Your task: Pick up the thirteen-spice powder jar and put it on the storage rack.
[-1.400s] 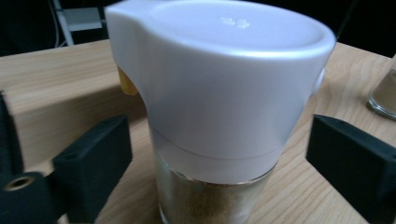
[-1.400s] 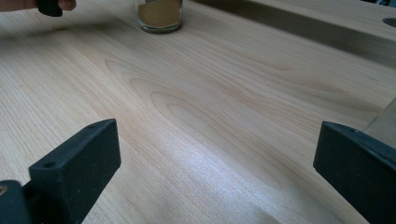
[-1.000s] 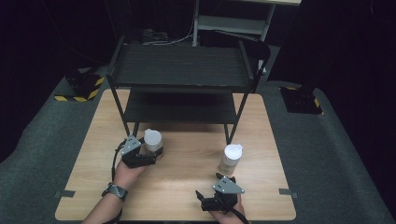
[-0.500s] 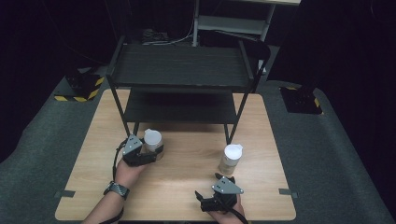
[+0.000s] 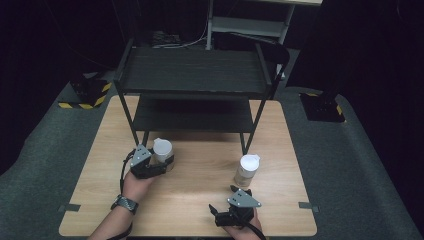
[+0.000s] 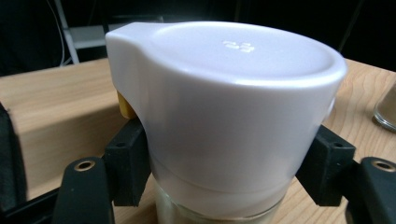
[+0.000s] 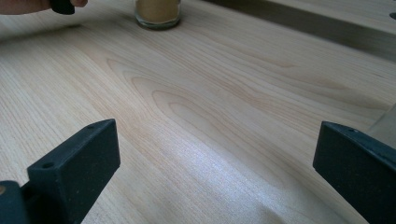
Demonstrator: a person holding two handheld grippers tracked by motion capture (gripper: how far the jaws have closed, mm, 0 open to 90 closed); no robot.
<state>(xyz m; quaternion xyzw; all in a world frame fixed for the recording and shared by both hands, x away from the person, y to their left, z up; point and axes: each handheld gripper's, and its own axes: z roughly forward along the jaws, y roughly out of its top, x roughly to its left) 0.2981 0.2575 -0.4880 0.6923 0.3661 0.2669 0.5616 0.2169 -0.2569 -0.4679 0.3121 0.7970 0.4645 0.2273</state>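
Jar (image 6: 224, 121) with a white lid stands on the bench (image 5: 200, 180), pinched by the left tongs (image 5: 159, 164), whose jaws have just closed. Right tongs (image 5: 235, 192) rest spread wide and hold nothing, near a second jar (image 5: 247, 171).

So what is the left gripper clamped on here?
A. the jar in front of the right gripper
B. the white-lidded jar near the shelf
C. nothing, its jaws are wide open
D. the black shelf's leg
B: in the left gripper view both jaws press the white-lidded jar just below its lid; the left gripper sits at it near the shelf.
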